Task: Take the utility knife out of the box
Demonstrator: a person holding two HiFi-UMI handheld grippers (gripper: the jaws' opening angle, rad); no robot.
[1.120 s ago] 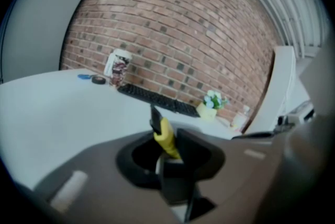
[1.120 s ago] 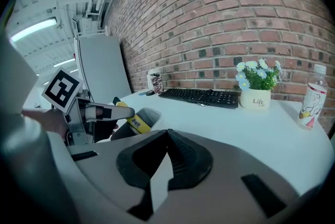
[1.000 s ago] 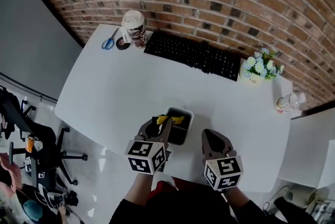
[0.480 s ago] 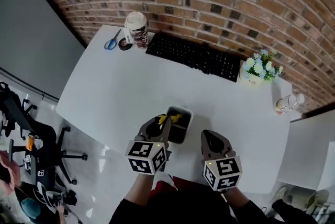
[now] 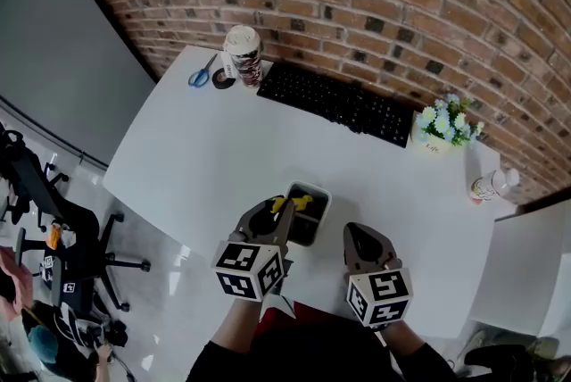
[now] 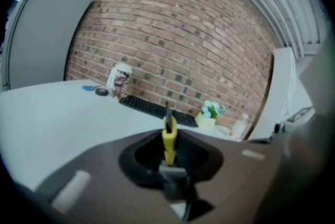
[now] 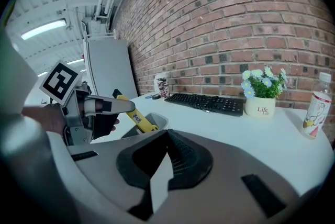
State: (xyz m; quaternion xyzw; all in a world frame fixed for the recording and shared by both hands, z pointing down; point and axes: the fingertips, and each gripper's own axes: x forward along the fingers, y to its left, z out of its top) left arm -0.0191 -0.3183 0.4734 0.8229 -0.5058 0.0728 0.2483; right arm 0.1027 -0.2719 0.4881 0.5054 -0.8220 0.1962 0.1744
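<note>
A yellow utility knife (image 5: 288, 204) sticks up at a slant over the near left corner of the small dark box (image 5: 314, 191) on the white table. My left gripper (image 5: 282, 216) is shut on the knife (image 6: 169, 136); its jaws have just been closing with the handle between them. In the right gripper view, the knife (image 7: 137, 118) points up and to the left from the left gripper's fingers (image 7: 112, 106), above the box (image 7: 157, 123). My right gripper (image 5: 358, 239) hangs to the right of the box, shut with nothing in it (image 7: 166, 140).
At the back along the brick wall are a black keyboard (image 5: 337, 102), a flower pot (image 5: 442, 128), a bottle (image 5: 491, 184), a lidded cup (image 5: 243, 54), blue scissors (image 5: 202, 72) and a tape roll (image 5: 223, 78). An office chair (image 5: 53, 228) stands left of the table.
My left gripper has tightened on the knife and raised it a little out of the box. The right gripper has stayed where it was.
</note>
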